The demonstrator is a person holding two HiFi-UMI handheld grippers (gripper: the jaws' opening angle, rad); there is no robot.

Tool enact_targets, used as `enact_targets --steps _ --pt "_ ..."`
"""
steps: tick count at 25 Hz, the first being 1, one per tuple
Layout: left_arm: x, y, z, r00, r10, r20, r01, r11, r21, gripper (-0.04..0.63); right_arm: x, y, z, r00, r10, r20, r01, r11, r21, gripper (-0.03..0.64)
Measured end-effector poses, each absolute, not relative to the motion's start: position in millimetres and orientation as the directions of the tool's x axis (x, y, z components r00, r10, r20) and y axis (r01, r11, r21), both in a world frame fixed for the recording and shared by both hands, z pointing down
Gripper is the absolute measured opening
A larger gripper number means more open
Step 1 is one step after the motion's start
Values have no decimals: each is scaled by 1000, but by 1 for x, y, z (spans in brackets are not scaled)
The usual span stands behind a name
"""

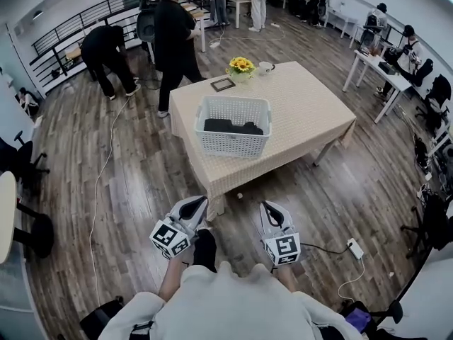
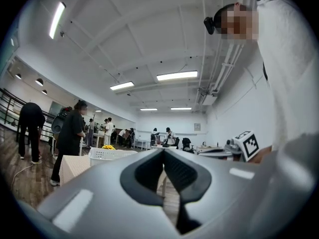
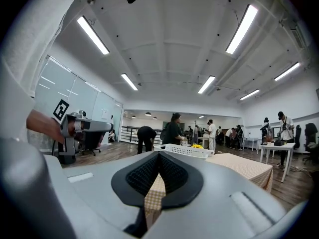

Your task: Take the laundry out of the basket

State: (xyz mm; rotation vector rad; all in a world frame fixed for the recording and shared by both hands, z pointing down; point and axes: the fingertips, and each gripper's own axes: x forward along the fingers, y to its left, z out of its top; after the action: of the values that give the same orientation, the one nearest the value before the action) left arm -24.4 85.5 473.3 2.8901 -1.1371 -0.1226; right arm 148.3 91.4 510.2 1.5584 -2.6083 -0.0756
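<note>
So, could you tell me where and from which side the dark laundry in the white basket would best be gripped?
Probably pinch a raised fold near the middle of the dark laundry, coming straight down through the open top. It lies low inside the basket, whose tall walls block any approach from the side.

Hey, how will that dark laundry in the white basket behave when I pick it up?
The laundry lies slumped low in the basket, so it is probably floppy and will drape. The heap looks small, so likely light. The basket has openwork walls, so cloth might snag there.
</note>
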Motion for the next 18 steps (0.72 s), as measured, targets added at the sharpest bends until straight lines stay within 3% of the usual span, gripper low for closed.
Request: enact_targets --steps 18 --pt "-81 -161 462 772 -628 -100 -625 -778 63 8 92 -141 490 -404 -913 60 -902 408 138 -2"
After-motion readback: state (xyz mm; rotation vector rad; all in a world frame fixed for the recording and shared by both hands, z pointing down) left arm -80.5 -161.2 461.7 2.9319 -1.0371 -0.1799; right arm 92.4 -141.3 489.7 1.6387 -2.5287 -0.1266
